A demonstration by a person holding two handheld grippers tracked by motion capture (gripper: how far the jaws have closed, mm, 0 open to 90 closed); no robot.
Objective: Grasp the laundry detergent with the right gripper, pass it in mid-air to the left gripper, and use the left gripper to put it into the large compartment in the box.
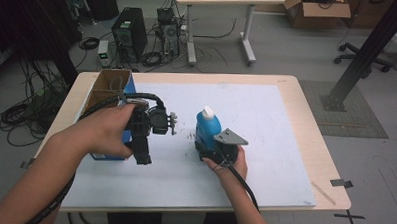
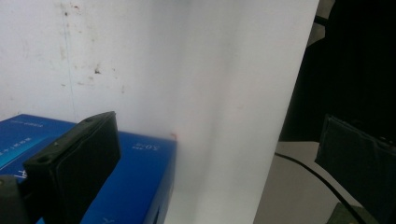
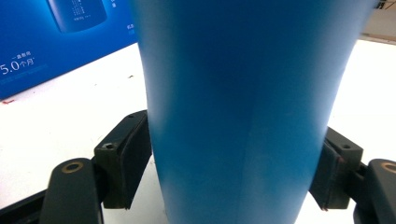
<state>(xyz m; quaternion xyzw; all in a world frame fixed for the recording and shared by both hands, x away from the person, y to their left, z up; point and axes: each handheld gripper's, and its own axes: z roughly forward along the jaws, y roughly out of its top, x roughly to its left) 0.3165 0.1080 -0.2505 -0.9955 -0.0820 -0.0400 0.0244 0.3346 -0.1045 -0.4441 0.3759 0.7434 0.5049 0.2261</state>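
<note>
One blue bottle [image 3: 238, 107] between right hand-held gripper [image 3: 236, 175] jaws.

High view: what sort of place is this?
Probably a lab or workshop: black desktop computer towers with tangled cables on the floor, a white-legged workbench, and an open cardboard box.

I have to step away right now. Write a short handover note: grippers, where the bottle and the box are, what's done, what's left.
Right gripper: jaws set on both sides of the blue bottle, pads against it; bottle upright on the white mat, white cap on.
Left gripper: open, nothing between its jaws, held above the mat beside the blue box.
Box: at the mat's left edge, top flaps open.
Done: bottle gripped.
Left, probably: lift the bottle and place it in the box; not yet started.
</note>
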